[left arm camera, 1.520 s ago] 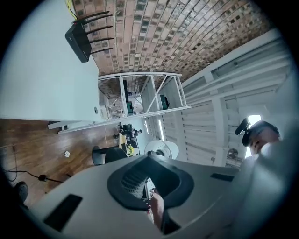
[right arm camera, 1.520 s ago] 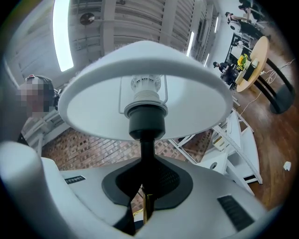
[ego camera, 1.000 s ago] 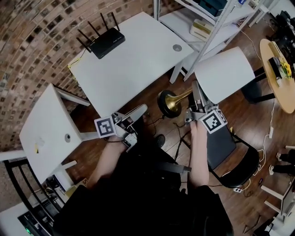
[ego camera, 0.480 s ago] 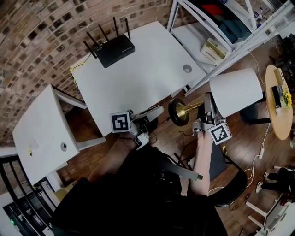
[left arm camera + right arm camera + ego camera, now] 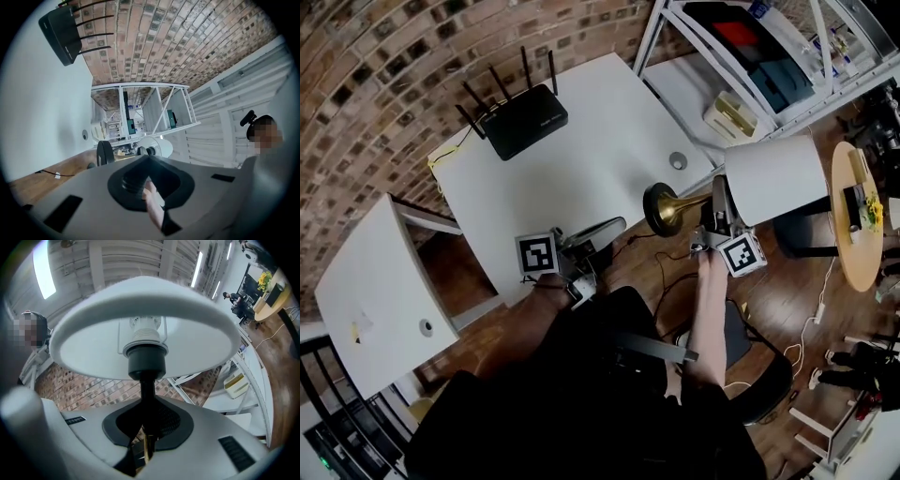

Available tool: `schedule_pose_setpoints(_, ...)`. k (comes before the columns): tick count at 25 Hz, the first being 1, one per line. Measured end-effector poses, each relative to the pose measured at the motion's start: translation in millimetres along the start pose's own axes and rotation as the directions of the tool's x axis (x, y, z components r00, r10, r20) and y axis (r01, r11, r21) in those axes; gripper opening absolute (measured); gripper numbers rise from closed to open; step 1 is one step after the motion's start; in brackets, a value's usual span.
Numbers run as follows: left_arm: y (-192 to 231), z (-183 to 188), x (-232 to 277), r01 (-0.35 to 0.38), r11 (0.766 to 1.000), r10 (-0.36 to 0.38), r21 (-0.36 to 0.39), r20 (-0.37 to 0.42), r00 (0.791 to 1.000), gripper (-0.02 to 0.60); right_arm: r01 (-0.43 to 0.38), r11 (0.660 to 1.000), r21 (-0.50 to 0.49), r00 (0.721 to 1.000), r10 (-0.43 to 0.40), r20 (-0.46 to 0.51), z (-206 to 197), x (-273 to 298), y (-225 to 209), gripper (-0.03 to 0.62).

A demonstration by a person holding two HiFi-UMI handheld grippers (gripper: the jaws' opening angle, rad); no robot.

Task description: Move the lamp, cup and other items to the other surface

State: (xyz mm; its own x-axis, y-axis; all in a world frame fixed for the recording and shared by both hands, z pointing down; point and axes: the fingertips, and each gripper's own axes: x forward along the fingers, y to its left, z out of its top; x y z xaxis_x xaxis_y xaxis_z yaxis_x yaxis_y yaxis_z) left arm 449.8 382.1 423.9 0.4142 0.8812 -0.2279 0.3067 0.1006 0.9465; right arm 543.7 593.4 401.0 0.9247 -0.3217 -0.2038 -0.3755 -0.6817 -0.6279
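head view: carries the white-shaded lamp with brass stem and round dark base (image 5: 769,178) tipped sideways in the right gripper (image 5: 712,208), above the wooden floor (image 5: 666,274), just beside the near edge of the white table (image 5: 581,141). right gripper view: clenches both jaws on that stem under the shade. holds the left gripper (image 5: 605,230) near the table, jaws pressed together.

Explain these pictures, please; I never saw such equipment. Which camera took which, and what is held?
A person holds a two-jaw gripper in each hand. One picture comes from a head camera looking down; the others from a camera on each gripper. The right gripper is closed on the stem of a white-shaded lamp, held sideways near the edge of the white table. The left gripper pinches a thin pinkish item I cannot identify. A black router stands on the table.
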Motion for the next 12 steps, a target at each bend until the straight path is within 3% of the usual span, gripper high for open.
schedule_pose_setpoints(5, 10, 16, 10, -0.014, 1.0, 0.014, 0.005, 0.036, 0.999, 0.002, 0.002, 1.0, -0.009, 0.999, -0.002, -0.037, -18, 40, -29, 0.067)
schedule_pose_setpoints(12, 39, 38, 64, -0.066, 0.997, 0.062, 0.029, 0.126, 0.99, 0.002, -0.045, 0.999, -0.013, 0.99, 0.043, -0.131, -32, 97, -85, 0.067)
